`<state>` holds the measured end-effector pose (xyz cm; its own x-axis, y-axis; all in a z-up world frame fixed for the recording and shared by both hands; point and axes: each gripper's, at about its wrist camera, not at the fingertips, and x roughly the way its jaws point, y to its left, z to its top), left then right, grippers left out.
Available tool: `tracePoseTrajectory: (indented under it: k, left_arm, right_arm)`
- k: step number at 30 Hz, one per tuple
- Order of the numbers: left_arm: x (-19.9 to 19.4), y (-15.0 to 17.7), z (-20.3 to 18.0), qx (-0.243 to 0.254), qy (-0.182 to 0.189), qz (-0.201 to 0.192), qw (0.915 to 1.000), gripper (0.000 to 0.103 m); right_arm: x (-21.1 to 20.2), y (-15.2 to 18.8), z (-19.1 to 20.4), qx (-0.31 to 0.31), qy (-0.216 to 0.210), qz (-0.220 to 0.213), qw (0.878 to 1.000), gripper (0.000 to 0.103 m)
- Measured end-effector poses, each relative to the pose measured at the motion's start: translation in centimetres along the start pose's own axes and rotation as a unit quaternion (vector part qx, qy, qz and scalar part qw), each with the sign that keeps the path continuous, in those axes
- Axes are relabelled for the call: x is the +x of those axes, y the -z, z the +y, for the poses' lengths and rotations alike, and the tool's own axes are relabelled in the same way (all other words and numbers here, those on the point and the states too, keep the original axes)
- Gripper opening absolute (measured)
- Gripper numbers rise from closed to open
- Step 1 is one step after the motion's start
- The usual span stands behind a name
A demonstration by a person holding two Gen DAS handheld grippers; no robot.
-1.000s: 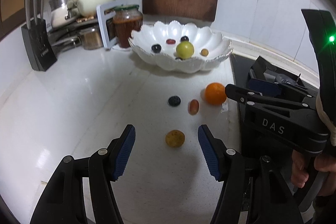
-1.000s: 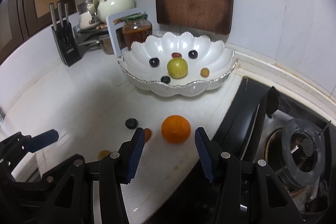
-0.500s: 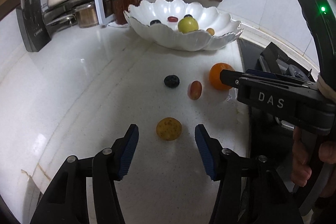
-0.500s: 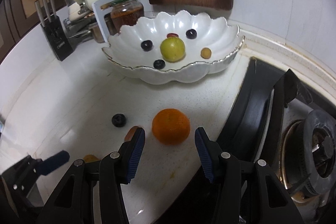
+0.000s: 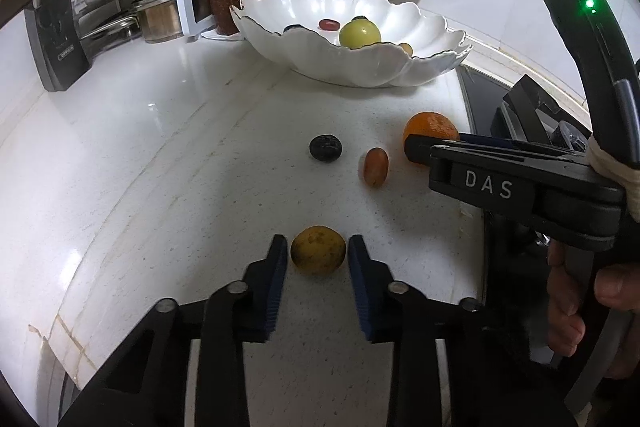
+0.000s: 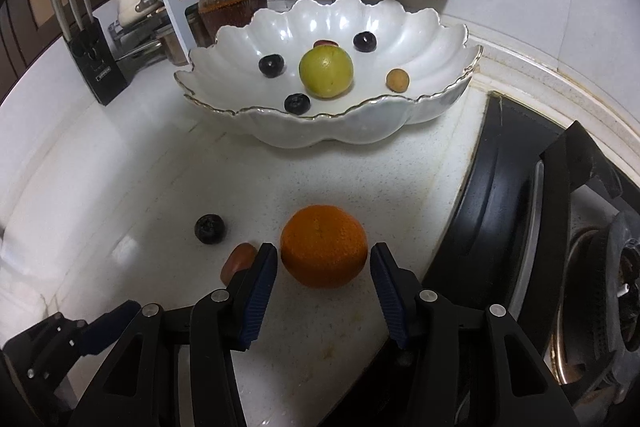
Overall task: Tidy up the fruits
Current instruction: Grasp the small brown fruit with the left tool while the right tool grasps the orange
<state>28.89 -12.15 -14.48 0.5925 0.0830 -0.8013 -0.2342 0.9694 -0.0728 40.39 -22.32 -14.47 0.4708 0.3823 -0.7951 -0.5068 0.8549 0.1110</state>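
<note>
In the left wrist view, the left gripper (image 5: pixel 318 253) is sitting at lower centre, its pads flanking a small yellow fruit (image 5: pixel 318 249) on the counter (image 5: pixel 160 147), with slim gaps showing, not yet clenched. In the right wrist view, the right gripper (image 6: pixel 323 259) is standing released around the orange (image 6: pixel 324 245) at centre, below the white bowl (image 6: pixel 320 131).

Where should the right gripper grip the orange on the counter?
Grip the orange across its widest middle, coming in low from the near side. The right gripper already straddles it, open. It is round, so squeeze at the equator; the reddish grape sits just outside the left finger.
</note>
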Motion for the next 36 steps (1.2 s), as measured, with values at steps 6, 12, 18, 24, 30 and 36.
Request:
tracePoseTrajectory:
  k: [6,12,18,24,30,36]
  left_arm:
    - [0.1,-0.2,0.3,-0.006,0.009,-0.001,0.9999,0.029]
    - [-0.5,-0.9,0.8,-0.004,0.022,-0.005,0.9997,0.028]
    - [-1.2,-2.1,1.0,0.013,0.037,-0.015,0.9991,0.028]
    - [-2.1,-3.1,1.3,0.024,0.051,-0.028,0.9980,0.028]
    - [-3.4,-3.9,1.6,0.037,0.068,-0.042,0.9961,0.028]
    - [-4.3,-5.1,2.4,0.043,0.086,-0.055,0.9938,0.028]
  right_arm:
    - [0.1,0.1,-0.1,0.000,-0.001,-0.005,1.000,0.044]
    - [-0.1,0.4,-0.2,0.006,0.002,-0.008,1.000,0.043]
    - [-1.0,1.1,-0.3,0.022,0.012,-0.012,1.000,0.043]
    - [-2.7,1.5,-0.3,0.038,0.024,-0.025,0.999,0.042]
    - [-4.7,1.6,0.1,0.051,0.035,-0.045,0.997,0.042]
    - [-6.7,1.3,0.8,0.061,0.047,-0.067,0.995,0.042]
